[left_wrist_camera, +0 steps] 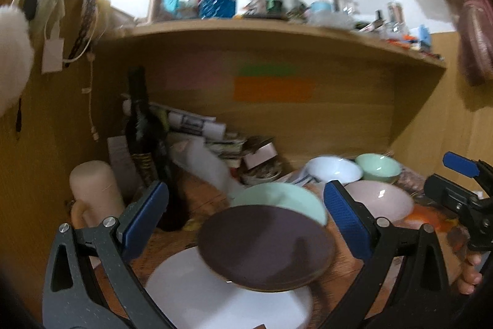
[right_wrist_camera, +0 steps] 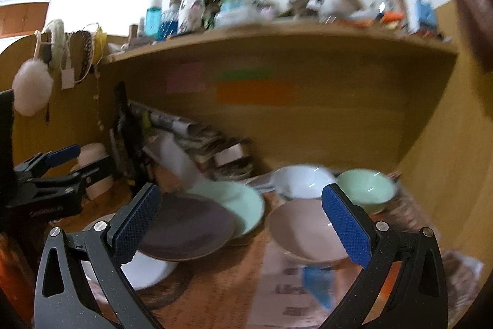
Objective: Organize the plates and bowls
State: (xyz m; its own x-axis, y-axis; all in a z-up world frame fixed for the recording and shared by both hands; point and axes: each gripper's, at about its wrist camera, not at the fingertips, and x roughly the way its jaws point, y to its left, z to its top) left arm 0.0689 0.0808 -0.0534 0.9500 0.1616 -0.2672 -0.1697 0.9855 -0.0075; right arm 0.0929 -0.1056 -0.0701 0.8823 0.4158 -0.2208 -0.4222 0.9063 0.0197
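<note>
Motion blur is smearing the shelf bottles (right_wrist_camera: 191, 11) past reading. The brown plate (left_wrist_camera: 266, 247) is covering much of the white plate (left_wrist_camera: 197, 292), whose near rim is running off the frame's bottom edge.

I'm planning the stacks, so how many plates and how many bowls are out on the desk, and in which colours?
Plates: 3, namely white plate, dark brown plate, mint green plate
Bowls: 3, namely white bowl, mint green bowl, pink bowl
Total: 6
</note>
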